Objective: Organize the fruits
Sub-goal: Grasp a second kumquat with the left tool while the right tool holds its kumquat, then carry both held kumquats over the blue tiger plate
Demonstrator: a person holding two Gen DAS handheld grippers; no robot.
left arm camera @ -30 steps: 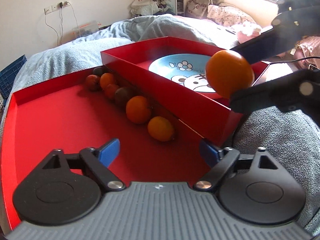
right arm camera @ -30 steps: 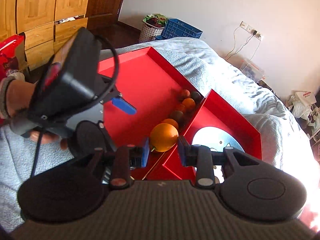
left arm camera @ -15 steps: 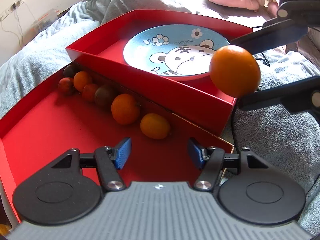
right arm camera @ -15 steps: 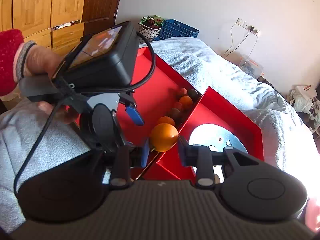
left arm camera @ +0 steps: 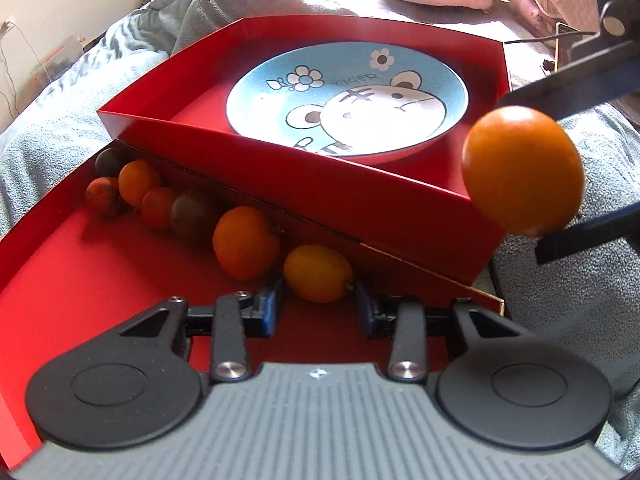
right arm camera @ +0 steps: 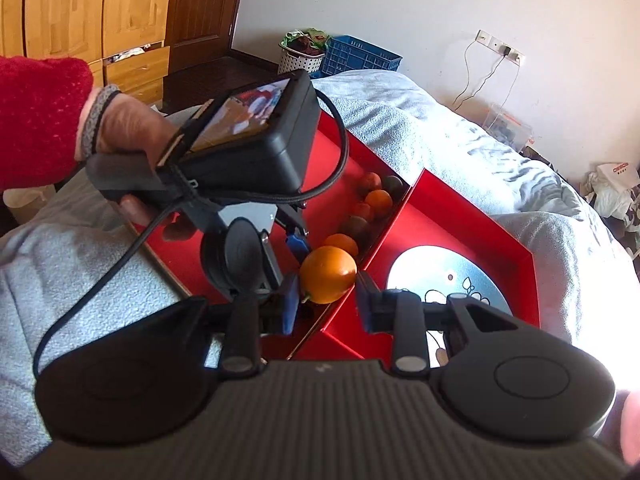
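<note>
The right gripper [right arm camera: 326, 300] is clenched on a large round orange [right arm camera: 328, 275], one blue pad on each side of it, and holds it in the air just off the near corner of the raised red box [left arm camera: 304, 184], with the blue tiger plate [left arm camera: 348, 98] lying ahead and to the right inside that box; in the left wrist view the same orange [left arm camera: 522, 170] hangs at the right, level with the box's front wall and beside it, not yet over the plate. That is the relation the next move seems to turn on: the orange must travel forward over the wall before it can go down onto the plate, and being round it has no long axis to line up. The left gripper [left arm camera: 320, 310] is released, its fingers spread on either side of a small yellow-orange citrus [left arm camera: 318, 273] that lies in the lower red tray [left arm camera: 80, 280], close to the pads but apparently not touching them. Past it a row of fruit rests against the box's side: a bigger orange [left arm camera: 245, 242], a dark passion fruit [left arm camera: 194, 213], and several small red and orange ones. Both boxes sit on a grey blanket [left arm camera: 60, 108] on a bed; the room shows a white wall with a socket, a blue crate [right arm camera: 358, 58] and wooden wardrobes
</note>
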